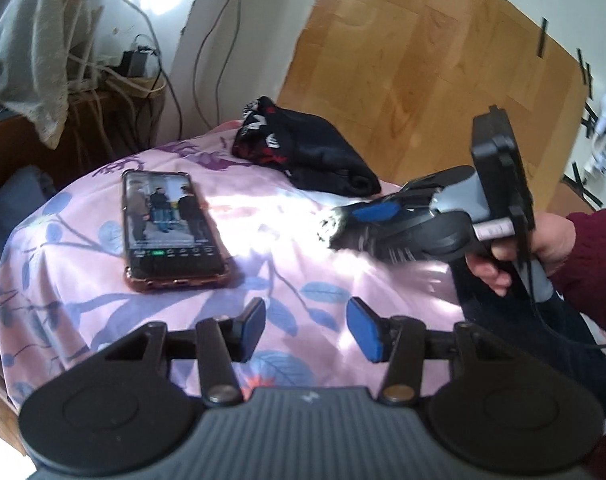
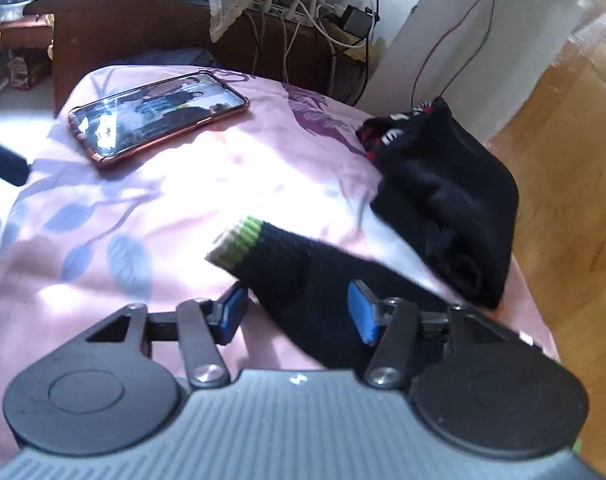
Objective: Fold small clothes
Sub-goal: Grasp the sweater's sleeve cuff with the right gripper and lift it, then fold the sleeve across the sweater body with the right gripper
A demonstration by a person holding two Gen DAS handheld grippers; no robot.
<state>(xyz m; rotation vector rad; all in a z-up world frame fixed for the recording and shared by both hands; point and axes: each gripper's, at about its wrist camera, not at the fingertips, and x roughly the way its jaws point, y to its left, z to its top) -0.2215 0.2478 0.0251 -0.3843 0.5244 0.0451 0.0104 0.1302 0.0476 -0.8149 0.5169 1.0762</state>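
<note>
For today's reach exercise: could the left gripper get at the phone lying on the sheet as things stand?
Probably yes: the left gripper is open and holds nothing, and only bare pink sheet shows between it and the phone.

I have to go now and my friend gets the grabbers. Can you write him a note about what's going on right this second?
Left gripper: open, empty, above the pink leaf-print cloth.
Right gripper: a black knitted sock with a green-and-white striped cuff lies between its blue pads; whether they pinch it is unclear.
A black bundle of small clothes with red-and-white print sits at the cloth's far edge, seemingly folded.
A phone in a reddish case lies screen-up on the cloth, apart from the clothes.
Left to do: fold the sock, put it by the bundle.
</note>
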